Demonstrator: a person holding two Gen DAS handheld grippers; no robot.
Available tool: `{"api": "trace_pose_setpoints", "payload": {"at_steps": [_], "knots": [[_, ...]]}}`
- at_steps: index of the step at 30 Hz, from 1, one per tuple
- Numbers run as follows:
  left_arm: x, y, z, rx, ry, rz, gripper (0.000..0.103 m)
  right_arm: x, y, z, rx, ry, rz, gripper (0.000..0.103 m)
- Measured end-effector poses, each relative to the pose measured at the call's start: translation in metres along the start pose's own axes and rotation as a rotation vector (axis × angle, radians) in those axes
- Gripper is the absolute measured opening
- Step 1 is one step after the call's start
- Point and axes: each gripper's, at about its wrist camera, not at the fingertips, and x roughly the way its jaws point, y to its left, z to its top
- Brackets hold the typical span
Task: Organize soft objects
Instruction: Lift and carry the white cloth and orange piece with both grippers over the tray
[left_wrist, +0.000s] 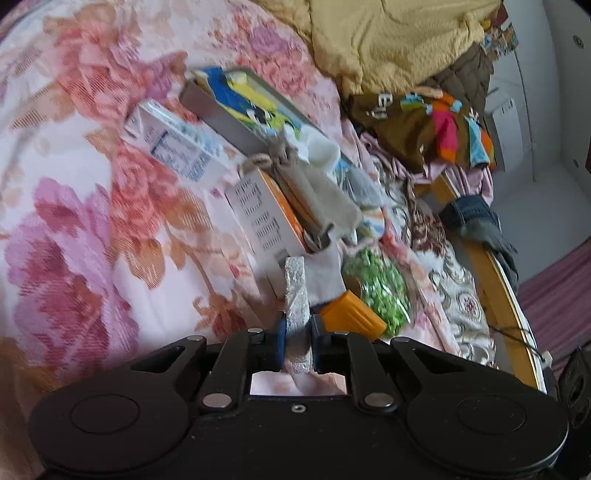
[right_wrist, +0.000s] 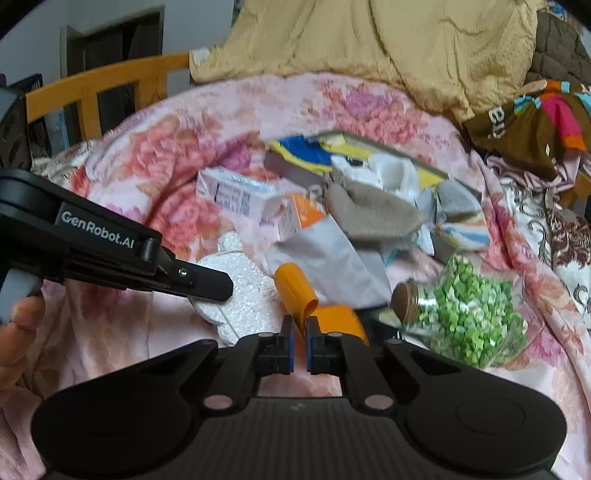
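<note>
My left gripper (left_wrist: 298, 341) is shut on a white foam piece (left_wrist: 295, 291), gripping its edge; the right wrist view shows this foam piece (right_wrist: 243, 288) as a flat bear-like shape with the left gripper (right_wrist: 207, 282) on it. My right gripper (right_wrist: 300, 341) is shut on the rim of an orange soft sleeve (right_wrist: 295, 288), which also shows in the left wrist view (left_wrist: 351, 319). A grey-beige cloth pouch (right_wrist: 365, 216) and a grey cloth (right_wrist: 332, 258) lie in the pile just beyond, on the pink floral bedspread (right_wrist: 177, 155).
A jar of green bits (right_wrist: 465, 314) lies at right. Cartons (right_wrist: 236, 194), an orange box (left_wrist: 266, 218) and a grey tray with a blue-yellow item (right_wrist: 314, 155) sit behind. A yellow quilt (right_wrist: 369, 40) and clothes (right_wrist: 535, 125) are at the back, a wooden bed frame (right_wrist: 92, 88) at left.
</note>
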Motion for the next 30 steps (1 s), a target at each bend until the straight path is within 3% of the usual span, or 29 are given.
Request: {"api": "trace_pose_setpoints", "payload": {"at_steps": [5, 11, 22, 30], "knots": [[-0.011, -0.009, 0.001, 0.07, -0.071, 0.041, 0.013, -0.006, 0.007, 0.001, -0.034, -0.053, -0.01, 0.004], [-0.025, -0.022, 0.0, 0.142, -0.155, 0.028, 0.013, -0.016, 0.018, 0.0, -0.099, -0.128, -0.055, 0.004], [-0.043, -0.032, -0.003, 0.173, -0.262, -0.017, 0.013, -0.036, 0.026, -0.001, -0.146, -0.269, -0.126, 0.004], [-0.051, -0.044, -0.004, 0.203, -0.297, -0.04, 0.013, -0.046, 0.023, 0.0, -0.151, -0.328, -0.152, 0.004]]}}
